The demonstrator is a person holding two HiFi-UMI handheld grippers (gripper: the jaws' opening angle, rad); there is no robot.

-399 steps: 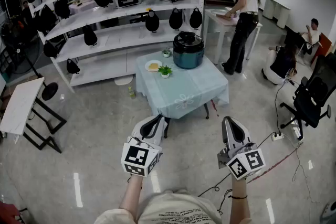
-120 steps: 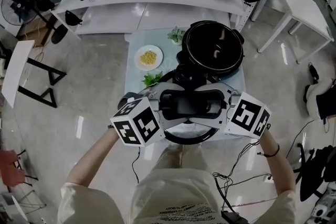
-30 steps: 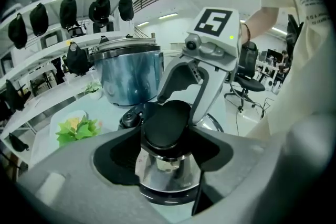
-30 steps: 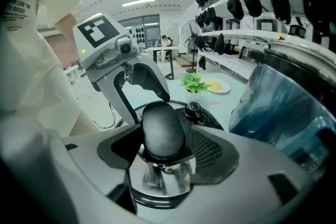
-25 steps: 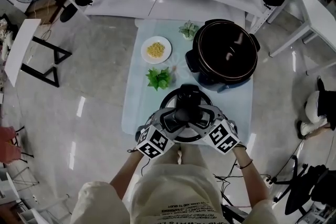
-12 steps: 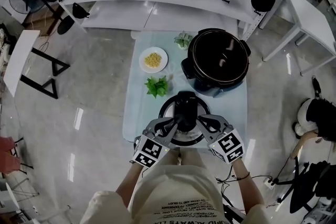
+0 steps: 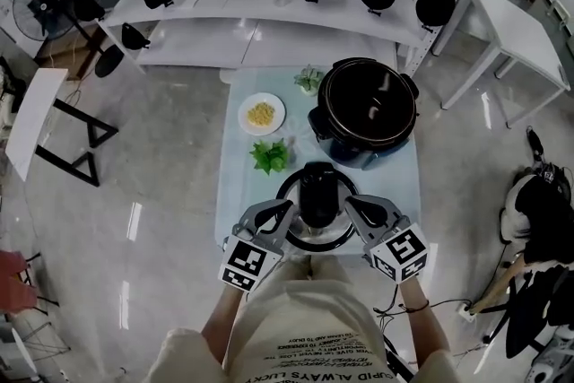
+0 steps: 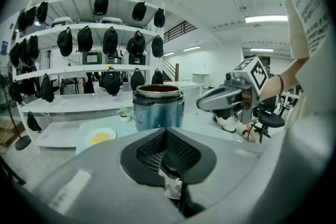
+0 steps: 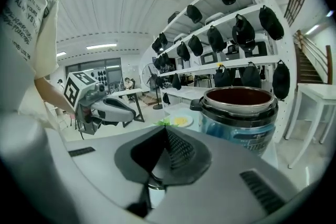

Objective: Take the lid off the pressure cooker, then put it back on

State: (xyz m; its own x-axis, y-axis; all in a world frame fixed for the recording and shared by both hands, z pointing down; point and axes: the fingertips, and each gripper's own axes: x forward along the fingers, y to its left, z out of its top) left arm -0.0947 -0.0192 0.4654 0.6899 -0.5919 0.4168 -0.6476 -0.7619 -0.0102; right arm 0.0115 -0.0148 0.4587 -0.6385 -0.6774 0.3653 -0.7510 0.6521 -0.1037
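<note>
- We see the lid lying flat on the near end of the bench, its dark handle facing up, close to the person's body.
- The pressure cooker stands on the far right part of the same bench. It is open, and its dark inner pot is bare to the head view.
- The lid and the cooker sit near each other; from above we cannot tell whether their edges touch.
- The left gripper is at the lid's left side, angled in towards the handle. Its jaws have just been closing, and its own view shows the ribbed pads pressed together with nothing between them.
- The right gripper mirrors it at the lid's right side. Its jaws have also just been closing; the pads meet and pinch nothing.
- Neither gripper is holding the lid. Both tips hang over its rim area, one on each side of the handle.
- Each gripper view looks across the bench to the open cooker, with the other gripper off to one side.
- A white plate with yellow food lies on the bench to the left of the cooker.
- A small leafy plant stands between the plate and the lid.
- A second little potted plant sits at the far edge, just beside the cooker.
- Behind the bench runs white shelving hung with dark rounded items.
</note>
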